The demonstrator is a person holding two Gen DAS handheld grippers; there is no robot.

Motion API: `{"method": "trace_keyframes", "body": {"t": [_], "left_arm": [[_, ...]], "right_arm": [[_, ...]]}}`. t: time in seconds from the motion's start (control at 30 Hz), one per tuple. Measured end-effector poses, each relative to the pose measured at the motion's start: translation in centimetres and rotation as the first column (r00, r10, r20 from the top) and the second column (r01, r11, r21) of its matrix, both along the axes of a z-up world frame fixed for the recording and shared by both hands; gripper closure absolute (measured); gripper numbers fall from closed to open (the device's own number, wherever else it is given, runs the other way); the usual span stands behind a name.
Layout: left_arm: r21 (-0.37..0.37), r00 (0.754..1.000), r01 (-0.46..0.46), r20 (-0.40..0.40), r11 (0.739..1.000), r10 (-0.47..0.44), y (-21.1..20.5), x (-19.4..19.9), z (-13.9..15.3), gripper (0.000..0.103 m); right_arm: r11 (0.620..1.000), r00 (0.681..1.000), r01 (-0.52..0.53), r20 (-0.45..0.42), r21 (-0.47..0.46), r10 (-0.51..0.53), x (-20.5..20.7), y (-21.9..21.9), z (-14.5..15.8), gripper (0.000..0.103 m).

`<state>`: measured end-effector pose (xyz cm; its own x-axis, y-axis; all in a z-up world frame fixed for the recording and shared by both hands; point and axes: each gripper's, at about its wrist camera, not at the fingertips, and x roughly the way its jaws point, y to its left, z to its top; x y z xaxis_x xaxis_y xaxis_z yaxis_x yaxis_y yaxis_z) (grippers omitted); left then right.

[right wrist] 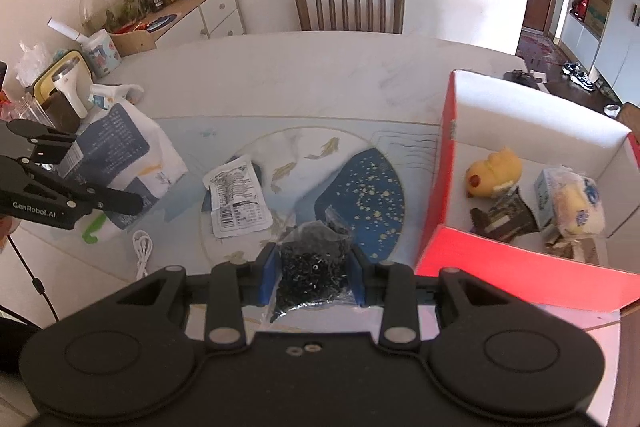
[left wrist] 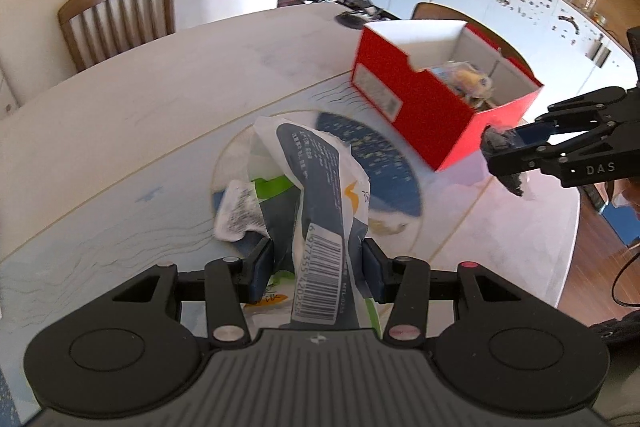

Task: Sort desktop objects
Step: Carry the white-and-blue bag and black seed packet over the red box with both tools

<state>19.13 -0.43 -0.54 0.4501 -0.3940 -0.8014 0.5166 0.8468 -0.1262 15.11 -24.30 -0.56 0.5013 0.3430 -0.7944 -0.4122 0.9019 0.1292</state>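
My left gripper (left wrist: 318,263) is shut on a white and dark blue snack bag (left wrist: 316,187) with a barcode, held above the table; the bag also shows in the right wrist view (right wrist: 124,155). My right gripper (right wrist: 314,267) is shut on a clear bag of small black screws (right wrist: 314,255), held above the mat just left of the red box (right wrist: 520,267); it appears in the left wrist view (left wrist: 500,155) beside the box (left wrist: 420,99). The box holds a yellow plush toy (right wrist: 494,173), a wrapped bun (right wrist: 576,203) and dark wrappers. A small white sachet (right wrist: 236,199) lies on the mat.
A white cable (right wrist: 142,251) lies near the table's front left edge. Wooden chairs (right wrist: 348,3) stand at the far side. A sideboard (right wrist: 180,11) with snacks and clutter is at the far left. A round printed mat (right wrist: 360,187) covers the table's middle.
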Motion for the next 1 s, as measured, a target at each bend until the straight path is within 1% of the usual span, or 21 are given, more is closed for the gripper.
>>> {"method": "trace_keyframes", "body": {"t": [0.37,0.6,1.0], "left_arm": [[-0.001,0.997,0.068,0.021,0.998,-0.068,-6.3,0.5,0.9,0.057],[0.005,0.995,0.093,0.028,0.996,-0.093,-9.9,1.1,1.1,0.057],[0.019,0.991,0.126,0.034,0.992,-0.127,-16.1,2.6,1.7,0.057]], "right_arm": [[1.000,1.000,0.021,0.012,0.009,-0.021,0.0,-4.2,0.9,0.068],[0.999,0.999,0.037,0.019,0.014,-0.038,0.5,-7.5,1.2,0.068],[0.999,0.998,0.040,0.051,0.005,-0.041,3.0,-12.5,2.1,0.068]]}}
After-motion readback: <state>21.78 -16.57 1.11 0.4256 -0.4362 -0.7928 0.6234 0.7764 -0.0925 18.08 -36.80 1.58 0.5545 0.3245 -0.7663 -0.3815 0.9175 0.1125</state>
